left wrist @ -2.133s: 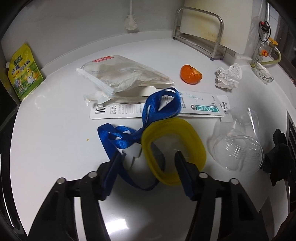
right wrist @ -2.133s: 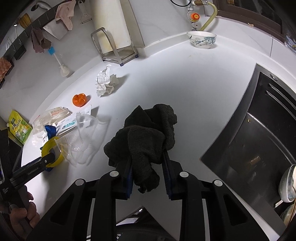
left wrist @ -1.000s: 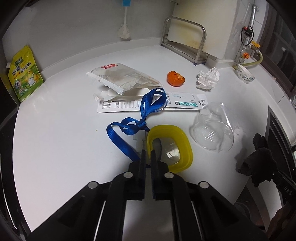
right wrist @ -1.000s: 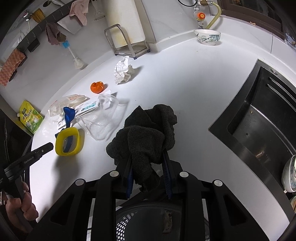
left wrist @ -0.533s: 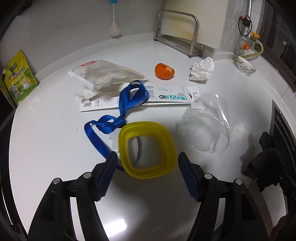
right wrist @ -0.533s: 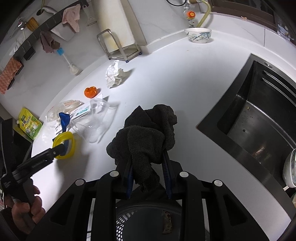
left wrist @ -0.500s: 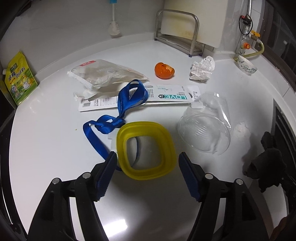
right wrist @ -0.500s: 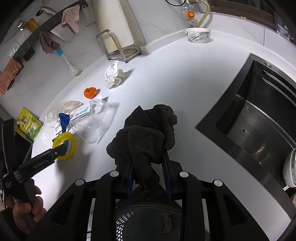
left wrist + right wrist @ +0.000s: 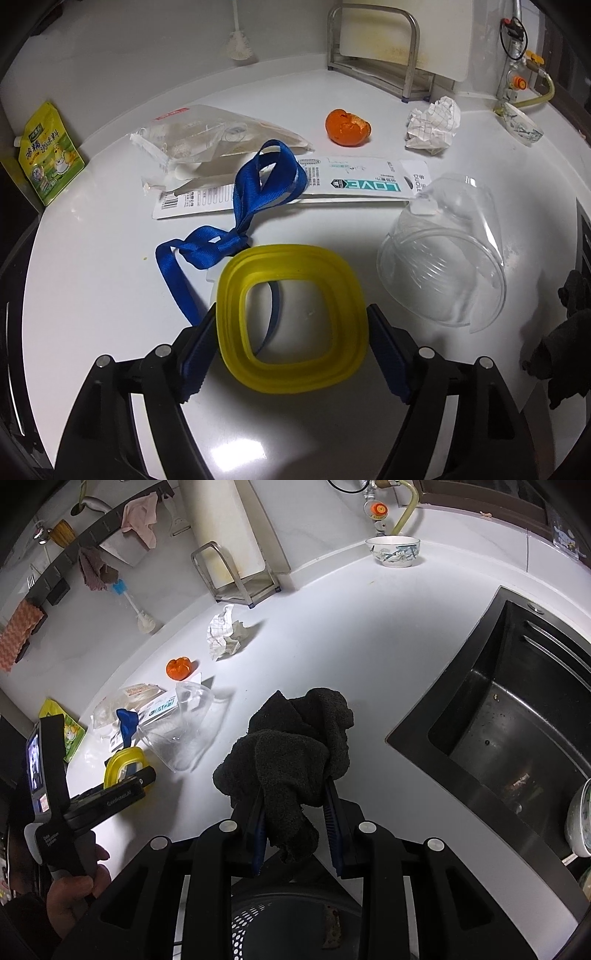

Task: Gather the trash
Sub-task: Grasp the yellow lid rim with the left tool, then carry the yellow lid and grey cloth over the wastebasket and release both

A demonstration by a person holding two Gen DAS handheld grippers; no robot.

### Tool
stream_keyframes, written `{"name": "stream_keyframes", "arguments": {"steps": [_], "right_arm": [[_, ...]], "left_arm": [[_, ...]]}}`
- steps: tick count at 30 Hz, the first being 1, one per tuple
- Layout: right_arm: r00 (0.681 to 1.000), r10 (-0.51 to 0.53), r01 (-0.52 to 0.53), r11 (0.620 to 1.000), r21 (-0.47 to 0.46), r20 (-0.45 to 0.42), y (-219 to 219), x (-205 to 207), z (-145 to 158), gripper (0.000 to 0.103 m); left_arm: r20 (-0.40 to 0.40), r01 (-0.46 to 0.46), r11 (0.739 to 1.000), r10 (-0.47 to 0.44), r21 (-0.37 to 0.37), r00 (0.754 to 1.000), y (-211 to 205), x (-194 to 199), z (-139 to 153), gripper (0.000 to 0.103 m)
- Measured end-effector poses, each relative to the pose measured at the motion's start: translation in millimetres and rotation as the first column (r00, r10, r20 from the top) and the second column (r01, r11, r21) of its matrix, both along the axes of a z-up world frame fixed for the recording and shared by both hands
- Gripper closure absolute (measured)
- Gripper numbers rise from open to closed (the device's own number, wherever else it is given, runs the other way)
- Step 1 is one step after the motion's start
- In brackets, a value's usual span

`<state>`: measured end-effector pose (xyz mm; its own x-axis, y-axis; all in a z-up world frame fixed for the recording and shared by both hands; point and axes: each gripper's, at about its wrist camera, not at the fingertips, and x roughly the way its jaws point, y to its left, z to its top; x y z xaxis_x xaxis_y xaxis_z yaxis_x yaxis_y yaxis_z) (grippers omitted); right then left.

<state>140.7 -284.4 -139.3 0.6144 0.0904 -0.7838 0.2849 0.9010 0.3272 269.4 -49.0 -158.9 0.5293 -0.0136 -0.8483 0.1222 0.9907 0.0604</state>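
Note:
A yellow plastic ring (image 9: 291,373) lies flat on the white counter (image 9: 92,277), partly over a blue lanyard (image 9: 255,206). My left gripper (image 9: 291,310) is open and straddles the ring, with a finger close beside each side of it. Behind lie a white "LOVE" card pack (image 9: 351,182), a clear plastic bag (image 9: 214,136), an orange peel (image 9: 347,127), crumpled paper (image 9: 434,123) and a tipped clear plastic cup (image 9: 443,280). My right gripper (image 9: 293,794) is shut on a black cloth (image 9: 295,746), above a black perforated bin (image 9: 295,923).
A green-yellow pouch (image 9: 48,151) leans at the far left wall. A metal rack with a white board (image 9: 376,55) stands at the back. A patterned bowl (image 9: 393,550) sits by the tap, and a dark sink (image 9: 498,738) opens on the right.
My left gripper went from shut to open and moved forward and down, so the yellow ring now lies between its fingers. The right gripper and its cloth stayed put.

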Motion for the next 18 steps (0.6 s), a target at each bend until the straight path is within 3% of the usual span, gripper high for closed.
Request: {"name": "stream_keyframes", "arguments": {"steps": [8, 18], "right_arm": [[1.000, 0.005, -0.005, 1.000, 0.007, 0.002, 2.6, -1.1, 0.9, 0.077], [0.999, 0.035, -0.035, 0.999, 0.014, 0.023, 10.7, -12.1, 16.1, 0.077]], "left_arm": [[0.015, 0.017, 0.999, -0.016, -0.028, 1.000, 6.0, -4.7, 9.7, 0.036], [0.058, 0.072, 0.997, -0.071, -0.022, 0.996, 20.0, -36.3, 43.8, 0.036]]}}
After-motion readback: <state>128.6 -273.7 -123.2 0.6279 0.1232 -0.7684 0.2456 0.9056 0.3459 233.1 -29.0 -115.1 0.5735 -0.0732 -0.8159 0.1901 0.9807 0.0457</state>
